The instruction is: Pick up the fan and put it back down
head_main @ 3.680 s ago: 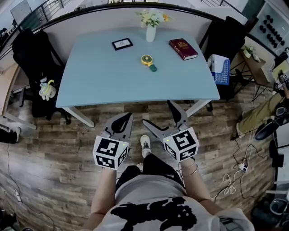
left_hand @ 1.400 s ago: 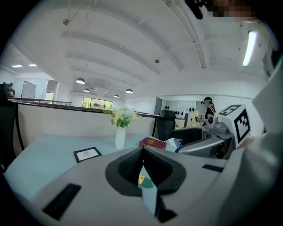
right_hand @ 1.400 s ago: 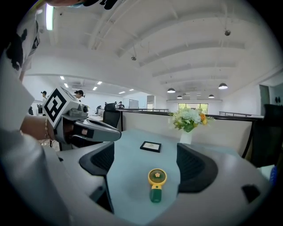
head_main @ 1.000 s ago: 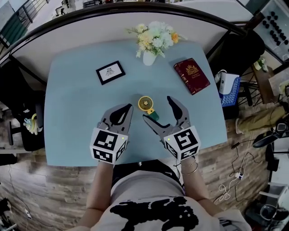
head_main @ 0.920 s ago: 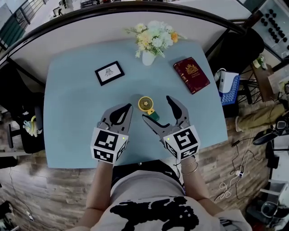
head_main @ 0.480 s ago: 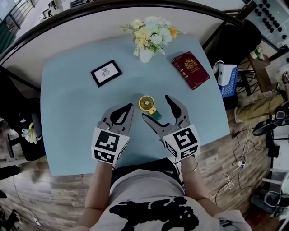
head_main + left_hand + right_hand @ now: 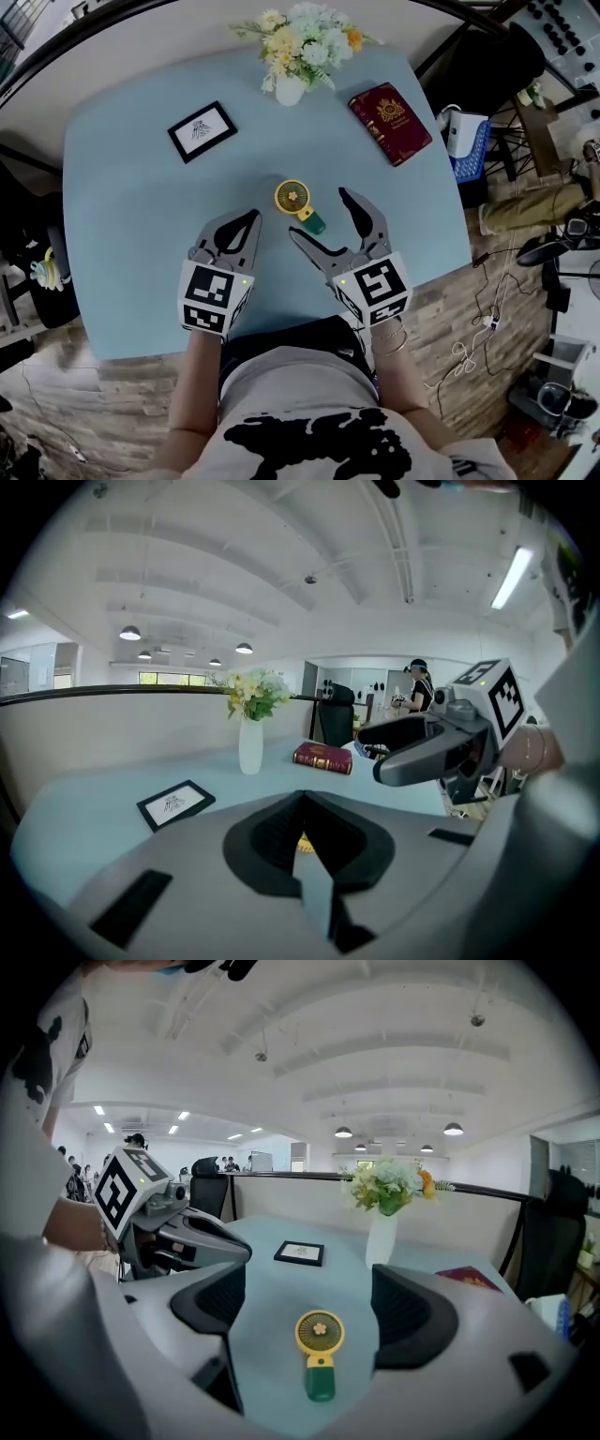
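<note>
Both grippers now sit lower over the table (image 7: 131, 206) than a second ago. The fan (image 7: 298, 206) lies flat near the table's middle. It is framed by the wide-apart jaws of the right gripper (image 7: 319, 216) and untouched. The left gripper (image 7: 251, 217) has its jaws together, empty. The pickup appears imminent but not begun.

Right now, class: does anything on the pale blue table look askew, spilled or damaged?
Nothing looks spilled or damaged. The white vase of flowers stands upright; the yellow fan with green handle and the black-framed picture lie flat, merely slanted.
</note>
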A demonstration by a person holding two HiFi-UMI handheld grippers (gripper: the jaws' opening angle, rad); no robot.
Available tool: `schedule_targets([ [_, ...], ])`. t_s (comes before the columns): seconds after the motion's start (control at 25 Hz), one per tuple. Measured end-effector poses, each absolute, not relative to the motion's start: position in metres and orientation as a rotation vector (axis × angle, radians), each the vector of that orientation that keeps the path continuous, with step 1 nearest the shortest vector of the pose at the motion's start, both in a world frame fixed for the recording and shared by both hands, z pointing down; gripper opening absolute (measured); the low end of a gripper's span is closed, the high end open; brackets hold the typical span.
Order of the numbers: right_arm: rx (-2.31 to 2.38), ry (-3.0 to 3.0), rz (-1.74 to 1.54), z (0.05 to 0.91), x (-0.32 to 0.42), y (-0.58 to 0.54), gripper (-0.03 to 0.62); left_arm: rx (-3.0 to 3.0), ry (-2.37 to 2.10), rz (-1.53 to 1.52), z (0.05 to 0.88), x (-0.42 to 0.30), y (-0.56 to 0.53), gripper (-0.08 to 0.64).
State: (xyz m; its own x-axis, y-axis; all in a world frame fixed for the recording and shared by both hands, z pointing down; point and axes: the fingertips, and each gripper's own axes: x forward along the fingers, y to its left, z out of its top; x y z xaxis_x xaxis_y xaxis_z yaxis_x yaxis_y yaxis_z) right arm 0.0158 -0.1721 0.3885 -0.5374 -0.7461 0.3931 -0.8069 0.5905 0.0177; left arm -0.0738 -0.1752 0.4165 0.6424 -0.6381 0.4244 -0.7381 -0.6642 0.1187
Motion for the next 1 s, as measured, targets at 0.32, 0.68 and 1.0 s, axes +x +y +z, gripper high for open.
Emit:
schedule_targets([
  [0.32, 1.173, -2.435, 0.274, 0.406, 0.030, -0.178, 0.408, 2.494, -1.144, 0.499, 0.434, -0.072, -0.168, 0.012],
  [0.68, 1.065, -2.366, 0.342, 0.457, 0.032, -0.179, 0.407, 2.424, -1.167, 0.489, 0.455, -0.067, -0.168, 0.012],
  [1.0, 0.980, -2.316, 0.412, 0.500, 0.035, -0.183, 0.407, 2.421, -1.141, 0.522, 0.471, -0.057, -0.176, 0.012],
])
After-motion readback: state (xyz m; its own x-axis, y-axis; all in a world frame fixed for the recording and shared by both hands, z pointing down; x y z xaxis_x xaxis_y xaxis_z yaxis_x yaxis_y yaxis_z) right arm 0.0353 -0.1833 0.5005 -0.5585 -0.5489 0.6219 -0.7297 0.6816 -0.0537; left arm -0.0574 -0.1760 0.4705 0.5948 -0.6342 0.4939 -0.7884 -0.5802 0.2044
